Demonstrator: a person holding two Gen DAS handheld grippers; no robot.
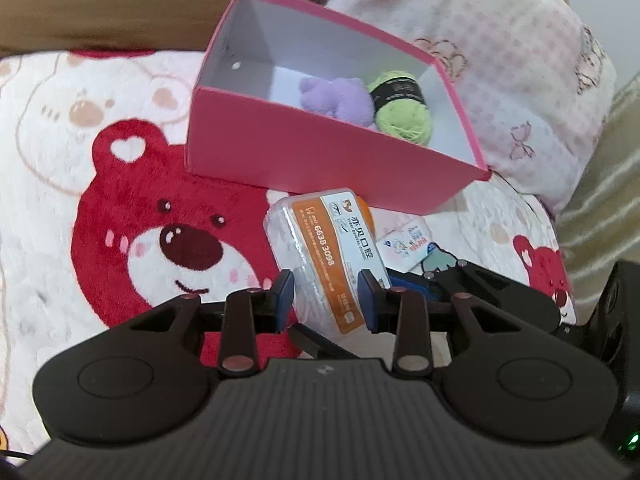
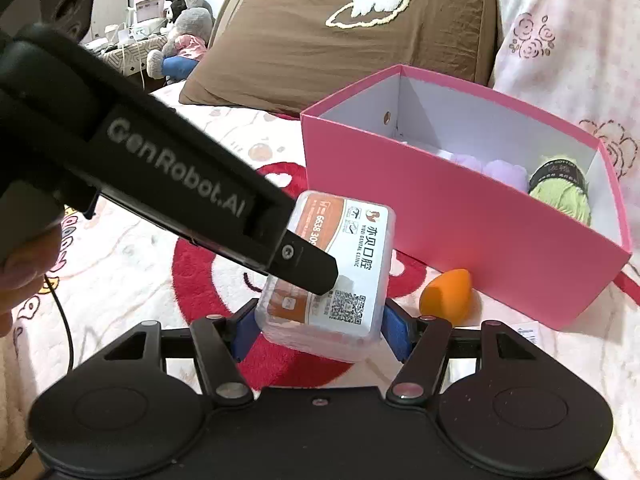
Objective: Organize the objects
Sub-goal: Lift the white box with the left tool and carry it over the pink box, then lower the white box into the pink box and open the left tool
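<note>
A clear plastic case with an orange and white dental clinic label (image 1: 328, 256) hangs tilted above the blanket, gripped from two sides. My left gripper (image 1: 326, 292) is shut on its lower end, blue pads against both flanks. My right gripper (image 2: 320, 320) is shut on the same case (image 2: 340, 280), and the left gripper's black finger crosses over the label in that view. Just beyond stands an open pink box (image 1: 320, 160) with white walls, holding a purple plush (image 1: 336, 98) and a green yarn ball (image 1: 400, 108). An orange sponge (image 2: 446, 294) lies in front of the box.
A bear-print blanket (image 1: 160, 220) covers the bed. A small printed packet (image 1: 408, 246) lies near the box's front corner. A brown pillow (image 2: 340, 40) and a pink floral pillow (image 1: 480, 40) lean behind the box. A hand (image 2: 24, 272) shows at the left edge.
</note>
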